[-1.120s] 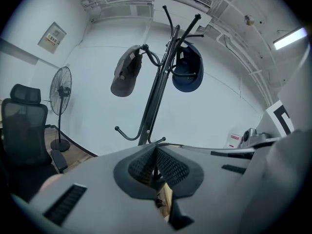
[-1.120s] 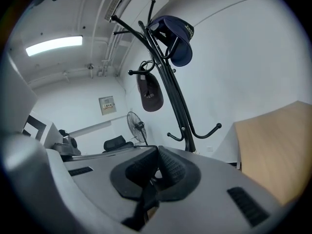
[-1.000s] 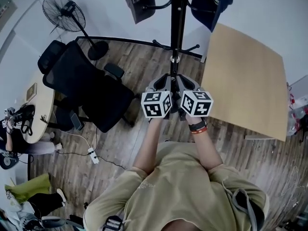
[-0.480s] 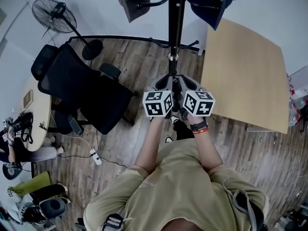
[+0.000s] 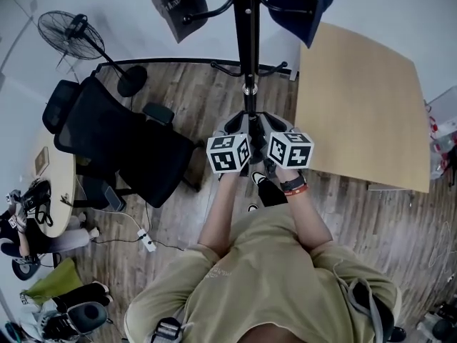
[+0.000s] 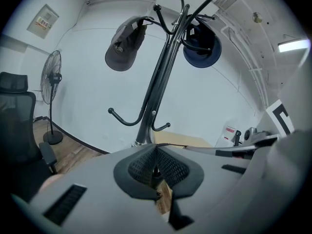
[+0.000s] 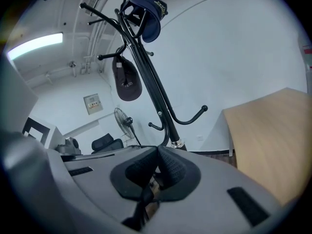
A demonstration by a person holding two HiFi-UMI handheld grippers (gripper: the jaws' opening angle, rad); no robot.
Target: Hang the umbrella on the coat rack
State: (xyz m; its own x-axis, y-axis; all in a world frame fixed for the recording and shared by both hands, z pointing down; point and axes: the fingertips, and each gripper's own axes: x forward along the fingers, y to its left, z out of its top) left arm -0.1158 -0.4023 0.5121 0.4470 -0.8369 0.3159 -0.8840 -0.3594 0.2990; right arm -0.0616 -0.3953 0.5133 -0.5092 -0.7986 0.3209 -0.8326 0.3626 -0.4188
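In the last second the person steps in toward the rack. Its pole now runs further down the head view, the chair and fan slide off to the left, and a shoe shows below the hands where none shows a second ago. The grippers themselves change nothing: they ride side by side, nearly touching, aimed at the pole just below its lower hooks. The left gripper is clenched, its pads meeting on something thin and dark. The right gripper is pinched the same way, with a dark strip trailing down from its jaws. I take both for a part of the umbrella, perhaps its strap, held between the two tools. The umbrella's body is not plainly seen; it most likely hangs under the grippers, where the head view shows only a dark shape that could equally be a leg. So the umbrella is carried, not hung. The approach looks nearly done, and the free lower hooks, with the caps well above them, seem the likely target; what remains is lifting the held loop over one.
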